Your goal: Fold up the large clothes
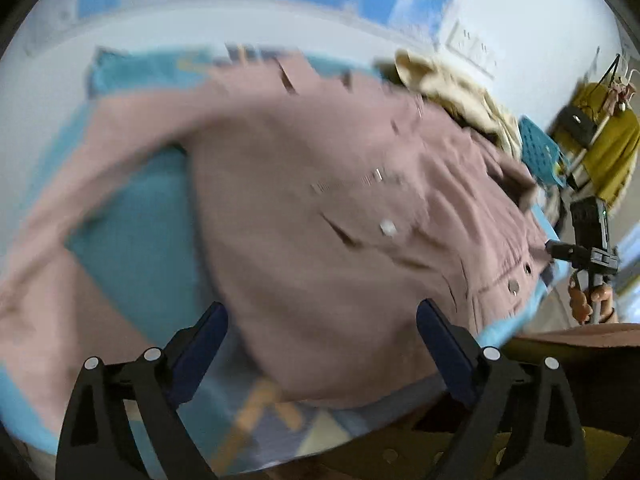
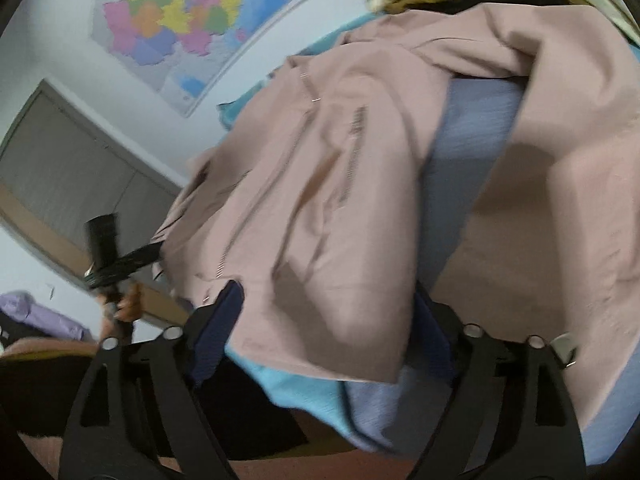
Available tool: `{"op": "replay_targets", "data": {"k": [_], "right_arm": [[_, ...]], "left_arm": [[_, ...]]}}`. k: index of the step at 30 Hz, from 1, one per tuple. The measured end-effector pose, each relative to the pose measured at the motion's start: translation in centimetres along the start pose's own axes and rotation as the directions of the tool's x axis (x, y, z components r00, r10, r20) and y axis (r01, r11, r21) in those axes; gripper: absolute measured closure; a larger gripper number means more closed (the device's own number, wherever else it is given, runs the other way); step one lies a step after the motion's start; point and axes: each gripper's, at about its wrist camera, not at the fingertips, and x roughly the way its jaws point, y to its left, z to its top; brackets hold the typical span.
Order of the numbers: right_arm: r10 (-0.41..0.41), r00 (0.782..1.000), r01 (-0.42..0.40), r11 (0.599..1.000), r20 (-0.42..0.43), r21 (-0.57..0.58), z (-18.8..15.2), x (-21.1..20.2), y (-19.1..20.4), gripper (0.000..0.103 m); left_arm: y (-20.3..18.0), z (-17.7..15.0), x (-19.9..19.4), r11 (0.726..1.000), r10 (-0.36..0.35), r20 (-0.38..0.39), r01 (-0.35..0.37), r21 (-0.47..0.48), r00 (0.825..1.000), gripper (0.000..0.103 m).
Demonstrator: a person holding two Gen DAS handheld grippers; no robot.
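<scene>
A dusty-pink jacket (image 1: 320, 184) with snaps and pockets lies spread on a blue cover (image 1: 132, 232), one sleeve stretching to the left. My left gripper (image 1: 322, 306) hovers open over the jacket's near edge, nothing pinched. In the right wrist view the jacket (image 2: 320, 200) is bunched and folded over on the blue cover (image 2: 472, 152). Its hem hangs between the wide-apart fingers of my right gripper (image 2: 328, 292); the right finger is partly hidden by cloth, and the pads do not press on it. The views are blurred.
A pile of cream clothes (image 1: 452, 88) sits behind the jacket, beside a blue basket (image 1: 540, 152) and a mustard garment (image 1: 612, 148) on a rack. A hand (image 1: 588, 300) holds the other gripper at right. A map (image 2: 180, 20) hangs on the wall; a purple garment (image 2: 40, 312) lies low left.
</scene>
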Motion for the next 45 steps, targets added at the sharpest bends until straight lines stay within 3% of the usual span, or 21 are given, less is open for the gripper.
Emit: {"op": "replay_targets", "data": {"k": [1,3,4,5,7,10,15,18,19,22,25,27,29,30,32,33,34,36,38,41,45], "right_arm": [[0.019,1.0,-0.019,1.0,-0.003,-0.011,-0.2,0.1,0.4,0.011],[0.011,1.0,-0.012,0.999,-0.006,-0.04,-0.5,0.4,1.2,0.008],[0.005,1.0,-0.005,0.998,-0.009,-0.061,-0.7,0.6,1.7,0.007],[0.0,1.0,-0.001,0.998,-0.006,-0.067,-0.9,0.5,1.9,0.007],[0.004,1.0,-0.004,0.997,-0.003,-0.078,-1.3,0.2,2.4,0.007],[-0.051,0.999,0.05,0.992,-0.004,-0.12,-2.3,0.1,3.0,0.007],[-0.235,0.969,0.245,0.93,0.07,-0.273,-4.3,1.6,5.9,0.009],[-0.223,0.973,0.229,0.938,0.051,-0.262,-4.3,2.0,6.0,0.081],[-0.174,0.984,0.179,0.961,0.045,-0.209,-3.8,1.1,5.5,0.089],[-0.05,0.989,0.068,0.989,0.141,-0.128,-2.3,-4.0,5.6,0.094],[-0.025,0.97,0.057,0.991,0.242,-0.123,-0.7,-9.3,7.3,0.095],[-0.08,0.967,0.122,0.98,0.242,-0.16,-0.4,-10.7,8.2,0.095],[-0.123,0.98,0.149,0.975,0.158,-0.166,-0.6,-9.6,7.9,0.091],[-0.157,0.983,0.173,0.968,0.098,-0.182,-0.9,-8.4,7.7,0.083],[-0.271,0.963,0.264,0.942,-0.007,-0.207,-1.6,-5.7,6.9,0.067],[-0.308,0.95,0.29,0.932,-0.051,-0.216,-1.9,-4.8,6.5,0.053],[-0.339,0.939,0.318,0.922,-0.062,-0.22,-2.1,-4.6,6.1,0.049],[-0.392,0.92,0.38,0.903,-0.021,-0.201,-1.3,-5.9,5.6,0.04],[-0.414,0.909,0.414,0.891,0.042,-0.186,-0.2,-7.7,5.6,0.034],[-0.393,0.907,0.418,0.884,0.151,-0.212,2.3,-8.8,6.5,0.03],[-0.337,0.92,0.382,0.885,0.202,-0.267,7.0,-4.9,8.0,0.028]], "left_arm": [[0.0,-0.2,0.7,1.0,-0.013,-0.025,0.013,-0.008,1.0,0.013],[-1.1,0.1,1.9,1.0,0.02,-0.012,-0.02,0.019,1.0,0.035],[-1.6,0.2,2.0,0.998,0.033,-0.016,-0.032,0.046,0.999,0.077],[-1.4,0.5,2.0,0.999,0.033,-0.029,-0.032,0.027,0.999,0.086],[-0.2,1.6,1.4,0.997,0.003,-0.004,-0.004,-0.071,1.0,0.09],[3.0,2.5,0.1,0.97,-0.065,0.03,0.071,-0.232,0.997,0.09],[3.4,2.3,1.2,0.964,-0.062,-0.02,0.055,-0.259,0.998,0.083],[3.5,2.6,1.4,0.959,-0.085,-0.028,0.074,-0.275,0.996,0.083],[3.3,2.6,1.1,0.959,-0.095,-0.027,0.084,-0.27,0.995,0.087],[2.7,2.5,-0.3,0.949,-0.177,-0.01,0.168,-0.265,0.984,0.093],[1.3,2.4,-2.4,0.939,-0.251,0.022,0.249,-0.239,0.968,0.095],[0.9,1.8,-3.1,0.934,-0.268,0.027,0.266,-0.236,0.963,0.095],[1.0,1.1,-2.6,0.951,-0.21,-0.012,0.201,-0.233,0.978,0.092],[1.3,0.5,-1.6,0.967,-0.129,-0.065,0.112,-0.227,0.989,0.089],[2.2,0.0,-0.6,0.973,-0.015,-0.115,-0.012,-0.231,0.993,0.078],[2.8,-0.1,-0.4,0.969,0.043,-0.123,-0.072,-0.237,0.992,0.077],[3.2,-0.1,-0.6,0.965,0.078,-0.116,-0.104,-0.239,0.99,0.077],[3.4,0.6,-2.3,0.962,0.135,-0.046,-0.142,-0.233,0.99,0.073],[2.7,1.7,-4.0,0.971,0.151,0.044,-0.14,-0.195,0.988,0.055],[-0.1,4.7,-4.6,0.978,0.207,0.143,-0.201,-0.053,0.968,0.048],[-2.2,8.6,-0.9,0.969,0.234,0.149,-0.243,0.049,0.961,0.043]]}}
